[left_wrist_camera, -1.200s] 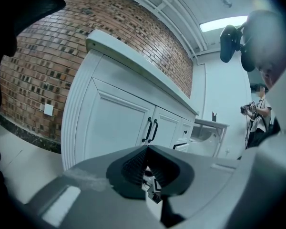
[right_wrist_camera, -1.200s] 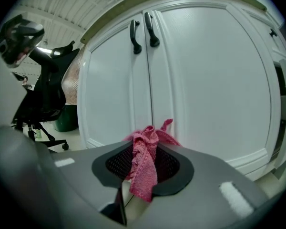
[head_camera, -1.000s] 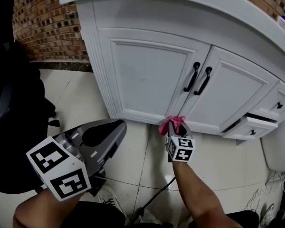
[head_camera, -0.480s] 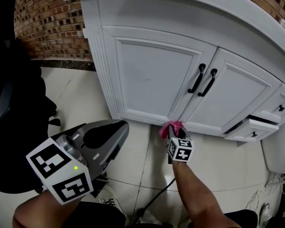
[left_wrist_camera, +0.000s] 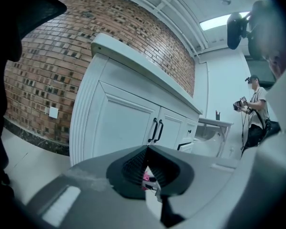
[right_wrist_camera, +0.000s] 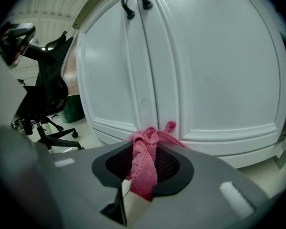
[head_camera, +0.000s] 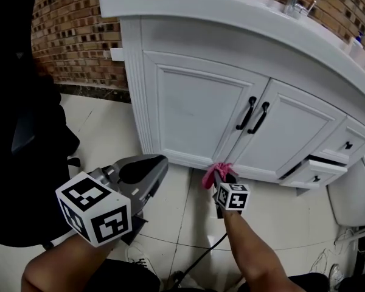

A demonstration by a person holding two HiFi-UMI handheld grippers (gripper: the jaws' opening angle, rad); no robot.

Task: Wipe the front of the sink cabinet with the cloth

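Observation:
The white sink cabinet (head_camera: 194, 102) has two doors with black handles (head_camera: 253, 115). My right gripper (head_camera: 221, 175) is shut on a pink cloth (head_camera: 215, 171), which sits bunched against the cabinet's bottom rail below the seam between the doors. In the right gripper view the cloth (right_wrist_camera: 145, 162) hangs between the jaws, its top just short of the door panels (right_wrist_camera: 190, 70). My left gripper (head_camera: 158, 163) hovers low to the left, off the cabinet, shut with nothing in it. In the left gripper view the cabinet front (left_wrist_camera: 119, 123) lies ahead.
A black office chair (head_camera: 24, 163) stands at the left. A small drawer (head_camera: 316, 168) at the cabinet's lower right is pulled partly out. A white fixture (head_camera: 353, 196) sits beyond it. A cable (head_camera: 201, 257) trails on the tile floor. A person (left_wrist_camera: 254, 113) stands far off.
The head view has tilted up, so the countertop and faucet now show. The cloth stays at the cabinet's bottom rail. My left gripper has drifted slightly right.

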